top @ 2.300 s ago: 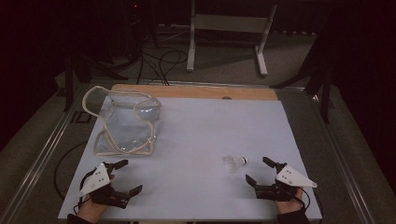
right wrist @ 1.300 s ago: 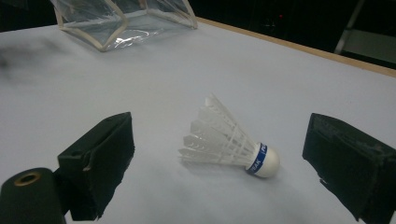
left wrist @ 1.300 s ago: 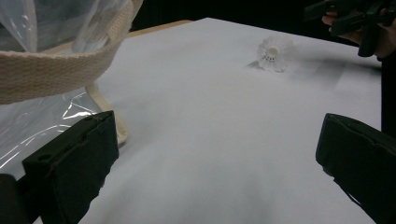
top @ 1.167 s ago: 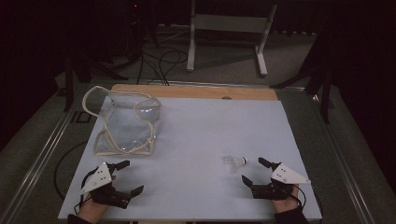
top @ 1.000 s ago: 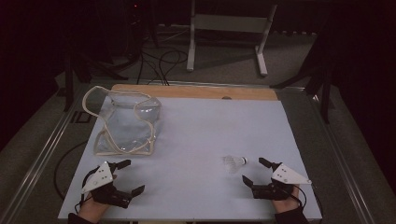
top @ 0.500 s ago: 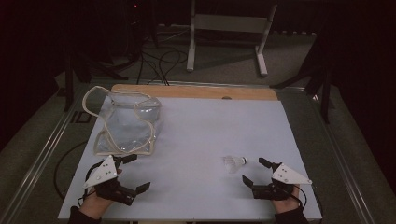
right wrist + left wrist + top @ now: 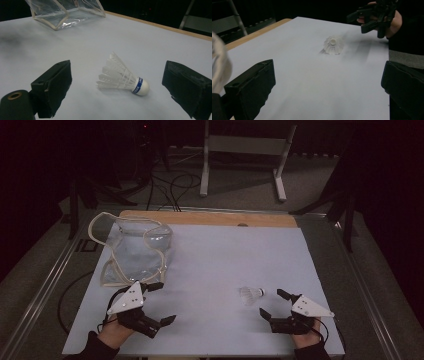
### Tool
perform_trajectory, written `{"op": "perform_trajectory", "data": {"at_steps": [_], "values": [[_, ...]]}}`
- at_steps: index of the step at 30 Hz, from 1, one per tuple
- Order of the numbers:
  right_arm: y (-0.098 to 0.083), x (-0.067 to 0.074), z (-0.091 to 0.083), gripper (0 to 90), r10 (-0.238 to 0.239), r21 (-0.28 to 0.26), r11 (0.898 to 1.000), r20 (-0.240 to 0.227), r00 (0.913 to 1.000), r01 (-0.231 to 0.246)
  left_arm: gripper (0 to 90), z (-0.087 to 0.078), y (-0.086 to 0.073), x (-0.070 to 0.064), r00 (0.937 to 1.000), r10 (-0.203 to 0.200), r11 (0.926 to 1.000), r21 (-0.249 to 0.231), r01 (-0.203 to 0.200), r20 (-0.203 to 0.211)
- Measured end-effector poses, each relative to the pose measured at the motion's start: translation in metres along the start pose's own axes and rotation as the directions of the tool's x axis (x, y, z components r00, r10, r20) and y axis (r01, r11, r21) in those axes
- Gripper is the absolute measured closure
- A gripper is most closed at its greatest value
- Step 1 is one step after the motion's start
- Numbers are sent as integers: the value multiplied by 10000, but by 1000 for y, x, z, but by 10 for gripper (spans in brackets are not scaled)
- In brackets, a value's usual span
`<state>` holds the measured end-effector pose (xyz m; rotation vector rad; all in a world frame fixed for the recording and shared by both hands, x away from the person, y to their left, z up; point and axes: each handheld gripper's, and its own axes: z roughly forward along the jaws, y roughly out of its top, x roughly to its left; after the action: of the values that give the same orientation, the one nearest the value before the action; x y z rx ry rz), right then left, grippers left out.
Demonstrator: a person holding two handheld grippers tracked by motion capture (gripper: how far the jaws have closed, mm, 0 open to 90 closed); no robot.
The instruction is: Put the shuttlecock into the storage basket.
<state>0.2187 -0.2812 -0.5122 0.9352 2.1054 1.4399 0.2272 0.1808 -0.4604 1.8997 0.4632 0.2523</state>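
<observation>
Bag (image 7: 135, 252) (clear, nothing visible inside), shuttlecock (image 7: 251, 294) apart

On the table (image 7: 210, 255), the bag (image 7: 134, 251) is placed far left; the shuttlecock (image 7: 251, 294) is laid near right, well apart from it.

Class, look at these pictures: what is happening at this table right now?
A person holds a hand-held gripper in each hand over a white table. The right hand-held gripper is open, aimed at a shuttlecock lying on its side. The left hand-held gripper is open near a clear plastic bag. Nothing is gripped.
</observation>
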Motion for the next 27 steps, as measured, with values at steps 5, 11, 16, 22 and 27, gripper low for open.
{"op": "perform_trajectory", "data": {"at_steps": [5,11,16,22,27], "values": [[0,0,0,89,-26,-1,10000,-17,10000,26,5,11,9,1,9998,49,10000,55,-50,203],[0,0,0,89,24,-21,10000,-50,10000,-24,5,25,17,4,9989,75,9999,150,-82,461],[0,-1,0,89,64,-19,10000,-89,9999,-65,5,36,25,5,9979,175,9996,221,-189,621],[0,0,0,89,10,9,10000,-89,10000,-10,5,49,35,7,9961,273,9990,323,-301,844],[0,-1,0,89,43,-6,10000,-96,9999,-43,5,62,43,7,9941,316,9986,394,-359,1037]]}}
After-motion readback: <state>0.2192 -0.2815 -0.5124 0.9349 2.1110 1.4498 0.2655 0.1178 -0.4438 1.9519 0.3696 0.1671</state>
